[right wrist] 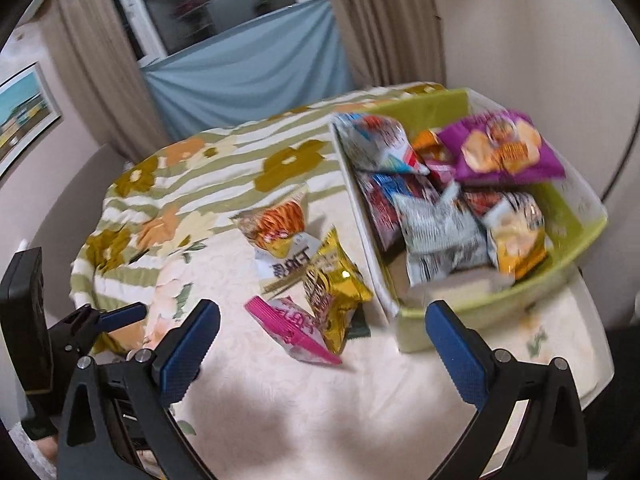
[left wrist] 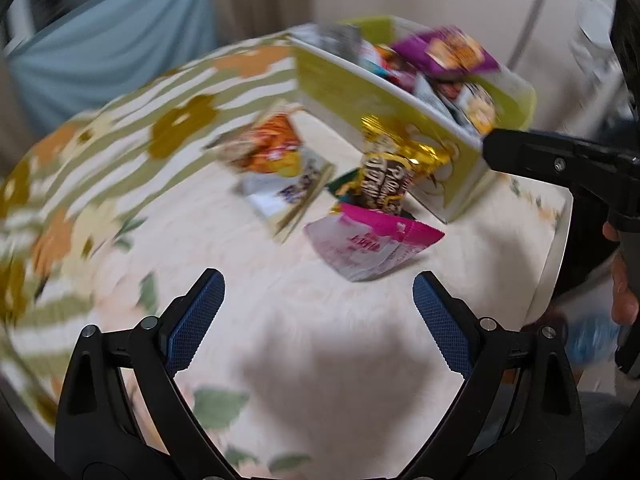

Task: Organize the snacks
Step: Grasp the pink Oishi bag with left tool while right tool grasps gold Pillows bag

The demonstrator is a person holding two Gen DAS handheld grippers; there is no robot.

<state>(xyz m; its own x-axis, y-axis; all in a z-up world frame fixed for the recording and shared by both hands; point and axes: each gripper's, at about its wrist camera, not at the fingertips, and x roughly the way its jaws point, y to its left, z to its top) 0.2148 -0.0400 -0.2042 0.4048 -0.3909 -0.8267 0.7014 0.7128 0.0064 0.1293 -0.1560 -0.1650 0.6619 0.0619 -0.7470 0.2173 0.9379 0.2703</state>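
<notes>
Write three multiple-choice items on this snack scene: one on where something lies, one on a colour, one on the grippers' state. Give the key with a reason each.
1. Where does the purple chip bag lie?
A. on the tablecloth
B. on top of the snacks in the green box
C. in the left gripper

2. What colour is the packet leaning by the box's near wall?
A. gold
B. blue
C. white

3. How do the left gripper and right gripper stand?
A. both shut on snacks
B. one open, one shut
C. both open and empty

Key: B, the purple bag rests atop the pile inside the box; A, its foil shines gold; C, each wrist view shows the blue pads wide apart with nothing between.
</notes>
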